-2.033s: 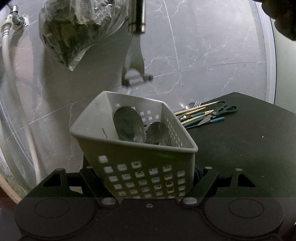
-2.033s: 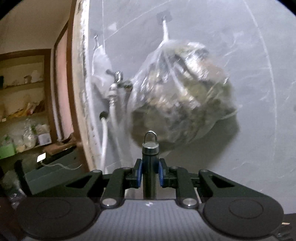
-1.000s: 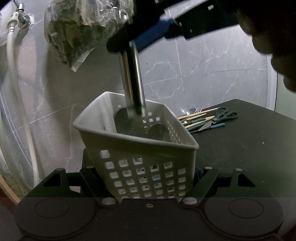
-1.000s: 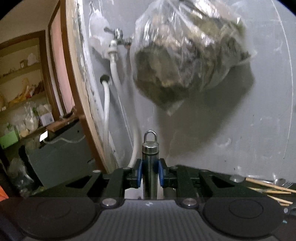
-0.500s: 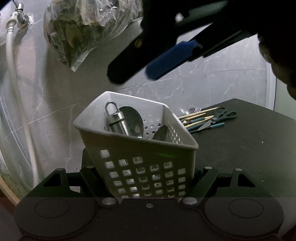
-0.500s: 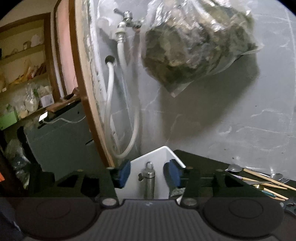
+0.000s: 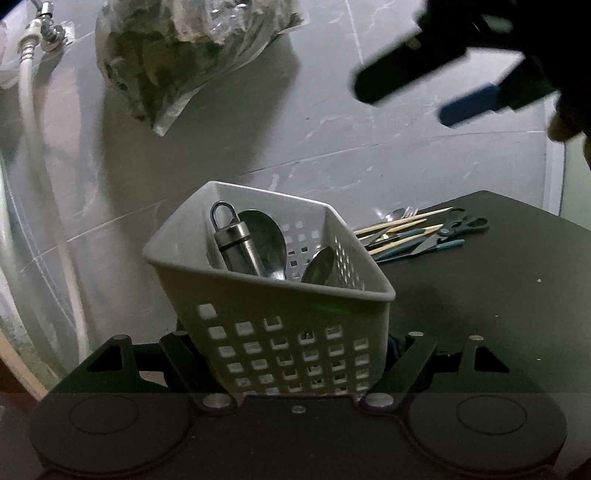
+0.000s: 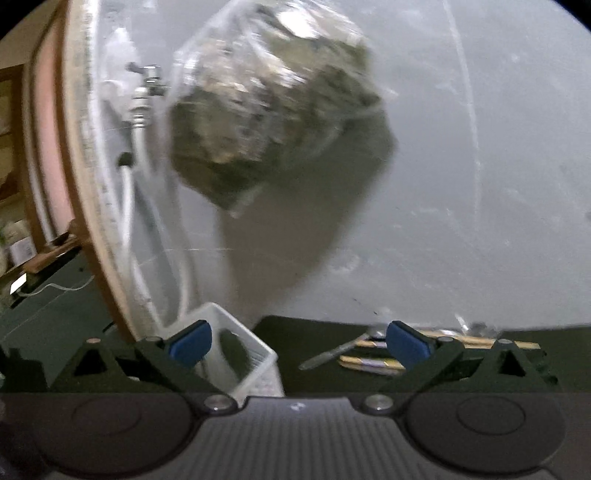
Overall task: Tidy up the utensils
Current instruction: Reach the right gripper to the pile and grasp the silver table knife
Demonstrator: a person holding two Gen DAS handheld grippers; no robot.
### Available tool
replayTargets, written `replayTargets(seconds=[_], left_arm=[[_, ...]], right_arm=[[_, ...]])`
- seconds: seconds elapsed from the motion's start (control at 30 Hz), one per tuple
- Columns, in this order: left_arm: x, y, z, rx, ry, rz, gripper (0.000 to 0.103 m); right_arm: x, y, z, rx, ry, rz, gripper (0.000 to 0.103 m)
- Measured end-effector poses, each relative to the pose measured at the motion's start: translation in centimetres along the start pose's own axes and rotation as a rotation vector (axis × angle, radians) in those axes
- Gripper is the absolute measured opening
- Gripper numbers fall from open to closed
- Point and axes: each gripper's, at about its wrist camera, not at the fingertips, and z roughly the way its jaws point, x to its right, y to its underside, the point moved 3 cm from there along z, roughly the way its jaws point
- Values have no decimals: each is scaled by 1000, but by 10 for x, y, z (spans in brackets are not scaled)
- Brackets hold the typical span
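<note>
My left gripper (image 7: 295,354) is clamped on the white basket (image 7: 280,314), which sits right between my left fingers and tilts a little away from me. Inside it, toward the far left corner, a metal handle with a loop on top (image 7: 234,240) stands leaning, and behind and beside it I see the bowls of two spoons (image 7: 321,266). The basket rests on the dark table (image 7: 480,295).

Beyond my left fingers and off to the right, near the wall, lies a loose pile of utensils (image 7: 417,232): wooden chopsticks, a fork, green-handled pieces and a pair of scissors (image 7: 463,223).

My right gripper (image 8: 297,343) is spread wide with nothing between its blue pads (image 8: 192,341). From the left camera it shows up high and to the right of the basket, well clear of it. In its own blurred view, the basket corner sits just past my left finger, and the utensil pile lies just past my right finger.

On the wall ahead hangs a clear plastic bag (image 7: 184,55) of dark stuff, with a tap (image 7: 44,26) and white hose (image 7: 48,184) to its left.
</note>
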Motion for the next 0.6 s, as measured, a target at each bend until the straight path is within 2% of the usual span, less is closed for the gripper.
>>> replayTargets(seconds=[0.27, 0.43, 0.6], left_arm=[[-14, 0, 5, -28, -62, -31, 81], [-18, -2, 8, -38, -86, -44, 81], [-21, -3, 11, -46, -94, -48, 81]], right_arm=[[30, 21, 25, -118, 74, 128, 103], [46, 35, 45, -167, 67, 169, 103], [60, 31, 84, -194, 26, 169, 103]])
